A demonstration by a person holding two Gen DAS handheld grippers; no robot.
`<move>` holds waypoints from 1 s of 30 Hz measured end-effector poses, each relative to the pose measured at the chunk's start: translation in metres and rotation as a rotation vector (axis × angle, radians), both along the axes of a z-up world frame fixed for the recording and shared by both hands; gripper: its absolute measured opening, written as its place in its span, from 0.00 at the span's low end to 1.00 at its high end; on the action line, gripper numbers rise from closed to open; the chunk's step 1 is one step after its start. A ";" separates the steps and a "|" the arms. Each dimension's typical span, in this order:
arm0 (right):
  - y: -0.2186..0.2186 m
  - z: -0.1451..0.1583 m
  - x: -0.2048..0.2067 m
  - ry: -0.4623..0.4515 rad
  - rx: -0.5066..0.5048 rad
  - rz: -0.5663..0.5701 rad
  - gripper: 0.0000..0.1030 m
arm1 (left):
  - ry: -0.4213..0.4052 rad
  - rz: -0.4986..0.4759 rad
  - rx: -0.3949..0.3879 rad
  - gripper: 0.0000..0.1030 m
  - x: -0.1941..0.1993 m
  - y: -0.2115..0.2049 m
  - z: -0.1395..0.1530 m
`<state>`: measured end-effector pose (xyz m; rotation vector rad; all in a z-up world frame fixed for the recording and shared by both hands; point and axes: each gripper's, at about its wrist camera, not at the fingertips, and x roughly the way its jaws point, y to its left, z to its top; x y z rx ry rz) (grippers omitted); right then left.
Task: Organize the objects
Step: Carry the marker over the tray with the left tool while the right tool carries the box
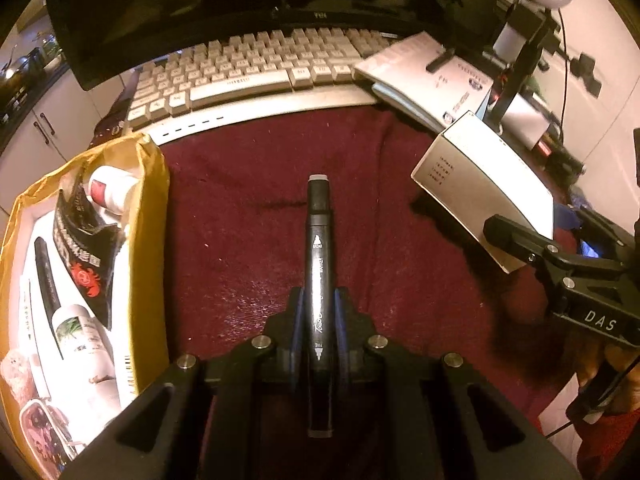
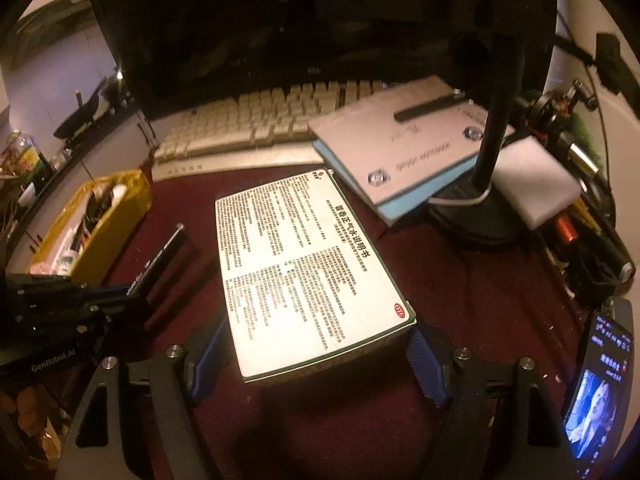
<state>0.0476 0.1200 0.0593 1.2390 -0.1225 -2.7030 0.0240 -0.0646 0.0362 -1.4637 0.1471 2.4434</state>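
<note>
I can't read the box's (image 2: 304, 276) small print, and the phone (image 2: 600, 396) is cut off at the edge.

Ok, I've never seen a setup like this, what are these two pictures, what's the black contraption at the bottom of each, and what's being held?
Each picture comes from a camera mounted on a handheld two-finger gripper; a person holds one in each hand. There is no robot arm.

The left wrist view looks along the left gripper, whose jaws are shut on a black marker pen. Beside it stands a yellow box holding bottles and packets.

The right wrist view looks along the right gripper. A white medicine box with printed text sits between its blue pads, raised above the cloth; the pads look to be gripping its sides.

Everything sits over a dark red cloth. Behind are a keyboard, a dark monitor and a booklet. A phone lies at the right.
</note>
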 end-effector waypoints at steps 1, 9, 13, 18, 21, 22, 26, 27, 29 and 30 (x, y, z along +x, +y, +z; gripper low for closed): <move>-0.001 0.003 0.001 0.011 -0.005 0.000 0.81 | 0.005 0.002 0.005 0.14 0.001 -0.001 0.003; -0.013 0.011 0.006 0.036 -0.011 0.022 0.81 | 0.047 0.028 0.019 0.14 0.006 -0.010 0.019; -0.018 0.014 0.009 0.043 -0.010 0.029 0.81 | 0.059 0.044 0.026 0.14 0.010 -0.017 0.025; -0.023 0.018 0.011 0.052 -0.007 0.042 0.81 | 0.073 0.055 0.035 0.14 0.012 -0.026 0.033; -0.028 0.019 0.012 0.055 -0.006 0.051 0.81 | 0.083 0.064 0.037 0.14 0.013 -0.031 0.037; -0.029 0.020 0.012 0.056 -0.007 0.055 0.81 | 0.085 0.067 0.039 0.14 0.013 -0.033 0.038; -0.034 0.022 0.013 0.061 -0.006 0.066 0.80 | 0.097 0.087 0.054 0.14 0.017 -0.045 0.045; -0.036 0.023 0.013 0.064 -0.003 0.070 0.80 | 0.099 0.093 0.060 0.14 0.019 -0.049 0.047; -0.038 0.026 0.014 0.070 0.000 0.077 0.80 | 0.109 0.118 0.081 0.14 0.025 -0.064 0.055; -0.039 0.027 0.015 0.074 0.001 0.081 0.80 | 0.114 0.131 0.090 0.14 0.028 -0.071 0.059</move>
